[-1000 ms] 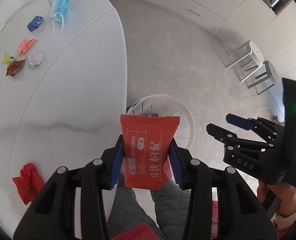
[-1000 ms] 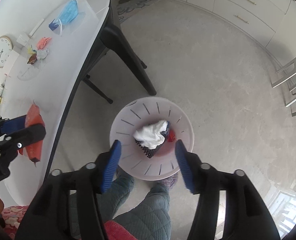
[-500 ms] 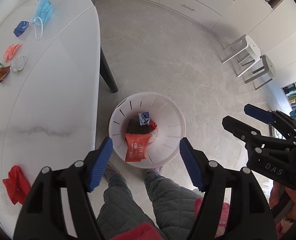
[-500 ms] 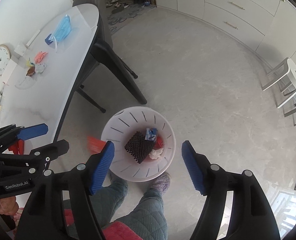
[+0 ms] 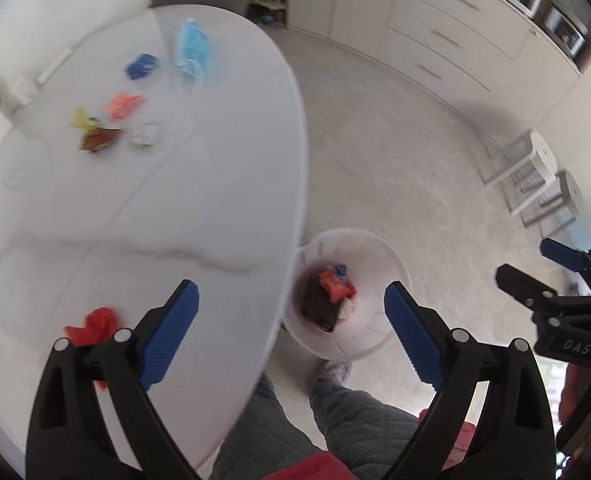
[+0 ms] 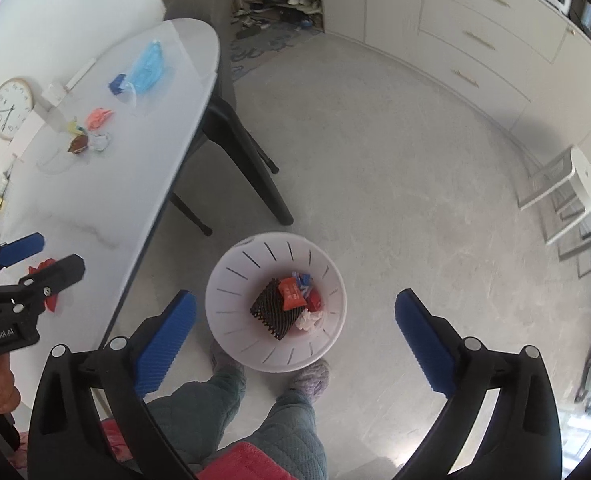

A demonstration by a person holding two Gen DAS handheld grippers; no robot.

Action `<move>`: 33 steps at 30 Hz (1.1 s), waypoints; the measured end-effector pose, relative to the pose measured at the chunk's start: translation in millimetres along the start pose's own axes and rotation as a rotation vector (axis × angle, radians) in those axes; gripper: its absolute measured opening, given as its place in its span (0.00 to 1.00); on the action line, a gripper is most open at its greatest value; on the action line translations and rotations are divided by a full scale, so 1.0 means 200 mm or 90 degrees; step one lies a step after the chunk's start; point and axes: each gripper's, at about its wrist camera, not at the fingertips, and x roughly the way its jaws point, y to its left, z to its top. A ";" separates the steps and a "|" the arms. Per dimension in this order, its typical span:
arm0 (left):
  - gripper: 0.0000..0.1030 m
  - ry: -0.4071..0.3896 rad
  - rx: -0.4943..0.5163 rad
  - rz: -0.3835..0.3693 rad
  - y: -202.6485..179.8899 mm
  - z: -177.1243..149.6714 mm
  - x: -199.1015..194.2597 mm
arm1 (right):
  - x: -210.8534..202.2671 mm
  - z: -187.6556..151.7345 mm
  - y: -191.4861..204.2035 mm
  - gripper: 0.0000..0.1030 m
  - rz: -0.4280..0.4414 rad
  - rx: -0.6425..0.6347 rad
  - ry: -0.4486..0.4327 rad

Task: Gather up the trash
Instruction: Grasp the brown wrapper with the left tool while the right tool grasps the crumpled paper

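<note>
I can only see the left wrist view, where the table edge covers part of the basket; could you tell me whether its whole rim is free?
Observer: Yes. In the right wrist view the full rim of the white basket shows; it stands on the floor just in front of the person's slippers.
Operator: Thank you. Is anything under the table near it?
Observer: Black table legs stand beyond the basket, not touching it.
Operator: And how do my left tongs look from the side?
Observer: The left tongs have just been opening, with nothing between them, over the red crumpled wrapper on the table.
</note>
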 end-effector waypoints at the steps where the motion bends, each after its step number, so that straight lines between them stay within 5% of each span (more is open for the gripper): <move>1: 0.87 -0.006 -0.012 0.010 0.04 -0.01 -0.03 | -0.01 0.01 0.02 0.97 0.003 -0.009 -0.005; 11: 0.87 -0.006 -0.162 0.091 0.45 -0.23 -0.17 | -0.04 0.11 0.25 0.97 0.057 -0.103 -0.018; 18: 0.87 -0.004 -0.240 0.114 0.55 -0.30 -0.20 | -0.03 0.17 0.37 0.97 0.090 -0.155 -0.017; 27: 0.87 0.003 -0.327 0.083 0.80 -0.17 -0.14 | 0.04 0.38 0.57 0.97 0.113 -0.181 -0.022; 33: 0.88 -0.002 -0.310 0.055 1.00 0.09 0.04 | 0.13 0.59 0.71 0.97 0.106 -0.172 -0.036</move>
